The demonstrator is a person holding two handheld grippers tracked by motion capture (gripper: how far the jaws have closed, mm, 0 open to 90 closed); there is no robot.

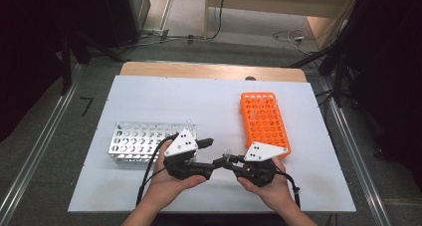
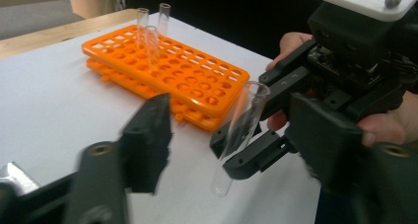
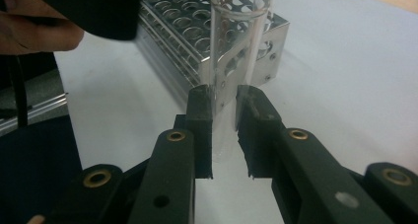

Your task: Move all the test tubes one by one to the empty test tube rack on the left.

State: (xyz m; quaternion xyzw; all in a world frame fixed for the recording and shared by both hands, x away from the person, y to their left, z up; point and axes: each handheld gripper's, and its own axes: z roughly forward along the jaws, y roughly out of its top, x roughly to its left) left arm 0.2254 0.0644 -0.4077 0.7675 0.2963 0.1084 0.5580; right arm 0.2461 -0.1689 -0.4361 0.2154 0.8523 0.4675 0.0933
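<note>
**Glass tube pinched between matte black jaws**

Clamped in the right gripper (image 3: 224, 130): 1 clear, smooth glass test tube (image 3: 235, 51), upright between rubbery pads, lower end blurred. Standing apart around that tube without touching: left gripper (image 2: 231, 135), motion-smeared, far jaw cut off. Behind the tube: shiny perforated metal rack (image 3: 207, 31). Beyond the right gripper: orange plastic grid rack (image 2: 187, 81) holding 3 tubes.

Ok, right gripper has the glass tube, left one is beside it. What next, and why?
Probably close the left gripper onto the glass tube before the right gripper lets go. The right jaws clamp the tube upright above the table, while the left jaws stand on either side of it, apparently not yet touching.
</note>
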